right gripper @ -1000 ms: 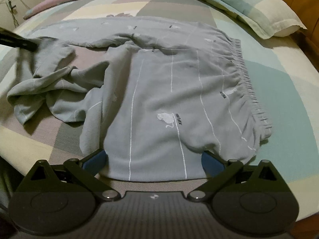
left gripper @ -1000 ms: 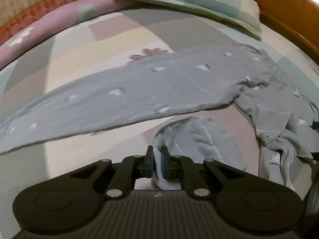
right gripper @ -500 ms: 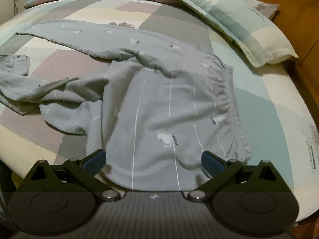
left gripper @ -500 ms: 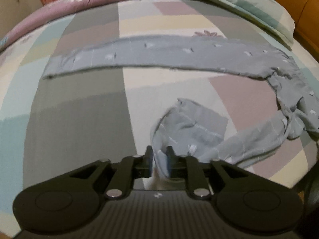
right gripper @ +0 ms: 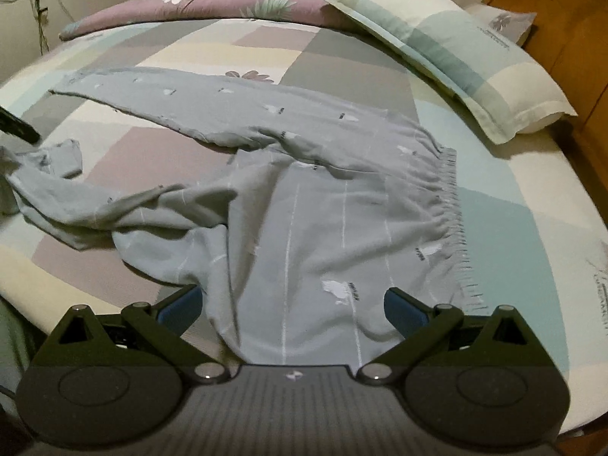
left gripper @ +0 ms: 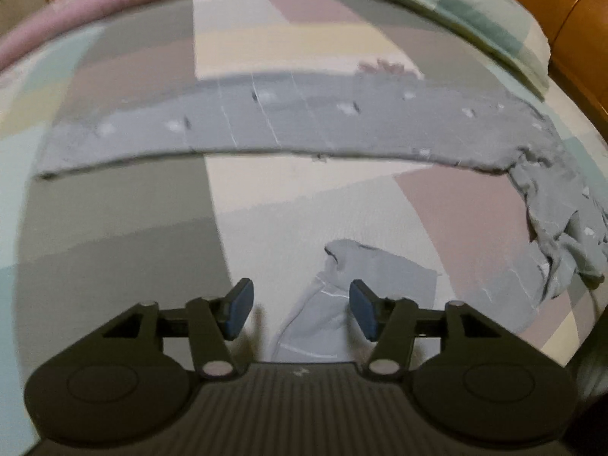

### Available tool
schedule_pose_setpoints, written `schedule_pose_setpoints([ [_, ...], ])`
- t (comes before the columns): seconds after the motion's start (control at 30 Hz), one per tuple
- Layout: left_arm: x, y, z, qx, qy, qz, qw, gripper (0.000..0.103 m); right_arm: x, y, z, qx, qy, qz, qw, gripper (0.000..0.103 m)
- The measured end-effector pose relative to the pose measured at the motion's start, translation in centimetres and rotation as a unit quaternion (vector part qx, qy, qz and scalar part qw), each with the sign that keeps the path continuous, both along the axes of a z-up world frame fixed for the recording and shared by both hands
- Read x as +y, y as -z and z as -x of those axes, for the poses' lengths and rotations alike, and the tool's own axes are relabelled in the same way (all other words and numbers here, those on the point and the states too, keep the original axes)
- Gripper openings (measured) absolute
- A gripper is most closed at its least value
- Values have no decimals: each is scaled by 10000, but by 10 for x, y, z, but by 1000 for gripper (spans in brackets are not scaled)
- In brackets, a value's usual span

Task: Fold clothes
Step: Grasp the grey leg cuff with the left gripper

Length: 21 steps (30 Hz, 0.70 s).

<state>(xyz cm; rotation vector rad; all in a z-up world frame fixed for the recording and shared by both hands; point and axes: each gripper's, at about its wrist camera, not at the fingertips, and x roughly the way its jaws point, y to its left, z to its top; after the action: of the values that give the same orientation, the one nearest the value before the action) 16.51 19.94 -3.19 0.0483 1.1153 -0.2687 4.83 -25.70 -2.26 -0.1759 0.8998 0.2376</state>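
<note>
Grey pyjama trousers (right gripper: 304, 220) with white stripes lie on the patchwork bed sheet (right gripper: 505, 228), elastic waistband (right gripper: 450, 209) to the right. In the left wrist view the far leg (left gripper: 304, 125) lies flat and straight across the bed. The near leg's cuff (left gripper: 380, 266) lies crumpled between the jaws of my left gripper (left gripper: 300, 304), which are opening, and the blue pads do not press on it. My right gripper (right gripper: 292, 306) hovers open over the seat of the trousers, with cloth below the fingers but none gripped.
A checked pillow (right gripper: 456, 53) and a rolled purple quilt (right gripper: 197, 3) lie at the far side of the bed. A wooden headboard (right gripper: 570, 38) stands to the right. The bed's front edge (right gripper: 57, 285) drops off beside my right gripper.
My left gripper pulled the near leg's cuff out to the left, then its jaws opened and let the cuff go. The right gripper rose a little and stayed open.
</note>
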Motion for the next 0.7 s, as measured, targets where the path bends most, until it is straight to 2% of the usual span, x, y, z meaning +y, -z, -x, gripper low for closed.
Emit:
schedule_pose_setpoints([
  [0.07, 1, 14, -8, 273, 91, 258, 9993, 53, 3, 1, -1, 18, -4, -35, 10000, 103],
  [0.17, 6, 24, -17, 658, 285, 834, 9939, 74, 4, 0, -4, 54, -120, -279, 9995, 103],
  [0.27, 11, 26, -22, 996, 497, 1320, 9850, 73, 1, -2, -9, 120, -124, -726, 9972, 103],
  [0.4, 8, 31, -33, 1140, 617, 1488, 9803, 73, -1, -2, -17, 210, -4, -1175, 9929, 103],
  [0.53, 1, 32, -36, 1269, 769, 1630, 9754, 72, -1, -1, -25, 275, 88, -1380, 9900, 103],
  [0.63, -2, 33, -31, 1449, 980, 1694, 9699, 68, -1, -5, -25, 234, 43, -1504, 9883, 103],
  [0.7, 10, 36, -27, 1547, 890, 1919, 9650, 62, -2, -8, -23, 229, -22, -1660, 9859, 103],
])
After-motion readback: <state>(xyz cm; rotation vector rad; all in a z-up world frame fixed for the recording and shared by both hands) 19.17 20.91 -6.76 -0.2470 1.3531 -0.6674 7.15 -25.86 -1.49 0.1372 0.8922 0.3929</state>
